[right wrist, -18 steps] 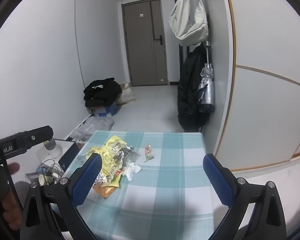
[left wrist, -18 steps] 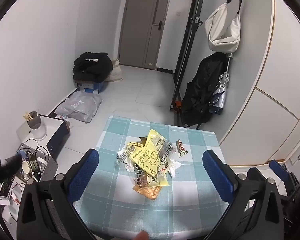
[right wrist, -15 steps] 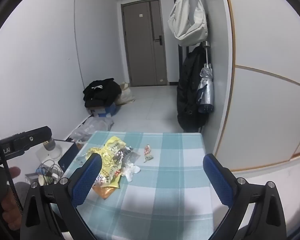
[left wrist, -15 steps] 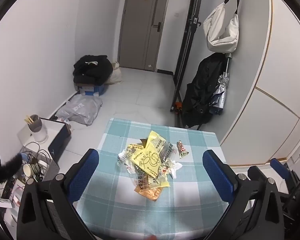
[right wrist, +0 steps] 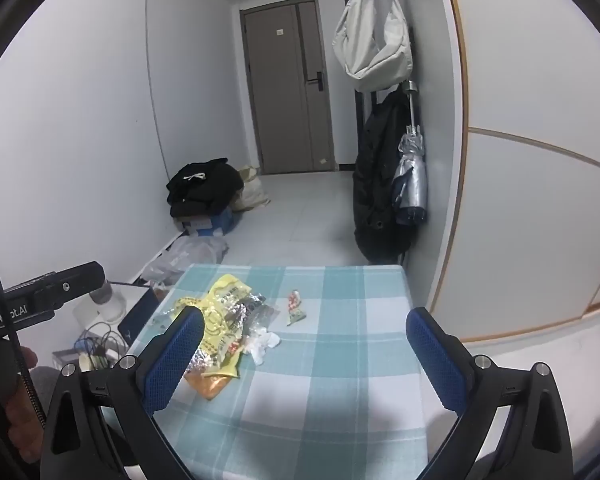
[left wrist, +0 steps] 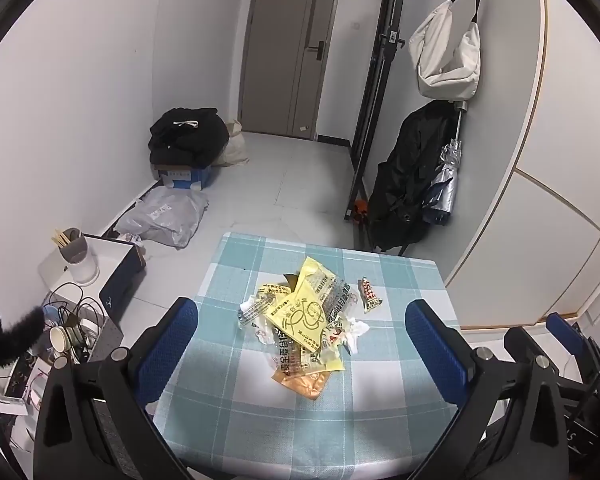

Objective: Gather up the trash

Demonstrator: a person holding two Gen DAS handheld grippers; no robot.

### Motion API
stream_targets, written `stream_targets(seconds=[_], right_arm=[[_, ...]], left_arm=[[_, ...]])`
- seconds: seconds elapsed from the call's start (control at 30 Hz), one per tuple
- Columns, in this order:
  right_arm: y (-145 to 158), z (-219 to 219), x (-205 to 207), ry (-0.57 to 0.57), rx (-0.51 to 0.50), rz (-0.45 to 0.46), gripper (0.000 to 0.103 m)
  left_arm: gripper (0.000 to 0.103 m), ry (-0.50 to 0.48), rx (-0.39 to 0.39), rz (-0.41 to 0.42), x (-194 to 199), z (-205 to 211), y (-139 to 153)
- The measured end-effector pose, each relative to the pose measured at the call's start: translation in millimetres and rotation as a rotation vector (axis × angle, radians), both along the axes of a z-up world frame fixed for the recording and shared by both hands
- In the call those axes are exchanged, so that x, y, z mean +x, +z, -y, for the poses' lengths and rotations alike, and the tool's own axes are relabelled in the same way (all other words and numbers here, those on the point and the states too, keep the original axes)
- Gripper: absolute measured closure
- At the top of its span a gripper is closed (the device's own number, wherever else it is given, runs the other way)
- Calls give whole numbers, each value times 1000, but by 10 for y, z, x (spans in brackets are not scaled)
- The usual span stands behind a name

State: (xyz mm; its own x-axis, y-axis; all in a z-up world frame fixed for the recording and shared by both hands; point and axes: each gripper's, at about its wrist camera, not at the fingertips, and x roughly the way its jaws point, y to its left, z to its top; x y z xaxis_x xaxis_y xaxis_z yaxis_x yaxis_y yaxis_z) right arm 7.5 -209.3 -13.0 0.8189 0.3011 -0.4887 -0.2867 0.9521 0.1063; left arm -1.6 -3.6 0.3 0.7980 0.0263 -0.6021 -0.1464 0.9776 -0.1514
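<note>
A heap of trash point(left wrist: 302, 318) lies mid-table on a teal checked cloth point(left wrist: 300, 412): yellow wrappers, clear printed film, an orange wrapper and crumpled white tissue point(left wrist: 356, 330). A small red-and-white packet point(left wrist: 369, 295) lies apart to its right. My left gripper point(left wrist: 302, 354) is open and empty, held above the table's near half. In the right wrist view the heap point(right wrist: 224, 330) sits at the table's left and the packet point(right wrist: 295, 307) right of it. My right gripper point(right wrist: 302, 354) is open and empty above the cloth point(right wrist: 340, 380).
Left of the table on the floor stand a white box with a cup point(left wrist: 78, 258) and tangled cables point(left wrist: 74, 320). A grey bag point(left wrist: 162, 220) and black clothes on a blue box point(left wrist: 188, 144) lie further back. A black coat and umbrella point(left wrist: 414, 188) hang at the right wall.
Both grippers have drawn back and risen slightly; the heap sits a little further away in the left wrist view. Nothing on the table has moved.
</note>
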Motion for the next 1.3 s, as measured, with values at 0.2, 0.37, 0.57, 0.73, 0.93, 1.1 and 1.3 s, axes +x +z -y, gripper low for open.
stream_targets(seconds=[0.2,0.37,0.57,0.73,0.93,1.1,1.3], right_arm=[[-9,-37,-5,10,3,2,1],[-26,-37,2,9,-21,15,1],[-48,-42,-8,13,-23,13,1],[-40,-53,-14,19,-22,20,1],[-21,-55,-34,22,-17,32,1],[-11,-39,-36,21,-13,32,1],[-9,-31,-29,22,-8,29,1]], left_arm=[[1,-3,6,-17,35,16,-19],[1,-7,4,-12,46,30,-39],[1,-7,6,-15,48,38,-72],[1,-1,-6,-26,64,29,-101],[1,-5,-11,-20,62,19,-91],[1,-7,-9,-20,53,16,-88],[1,-5,-17,-27,55,-7,-88]])
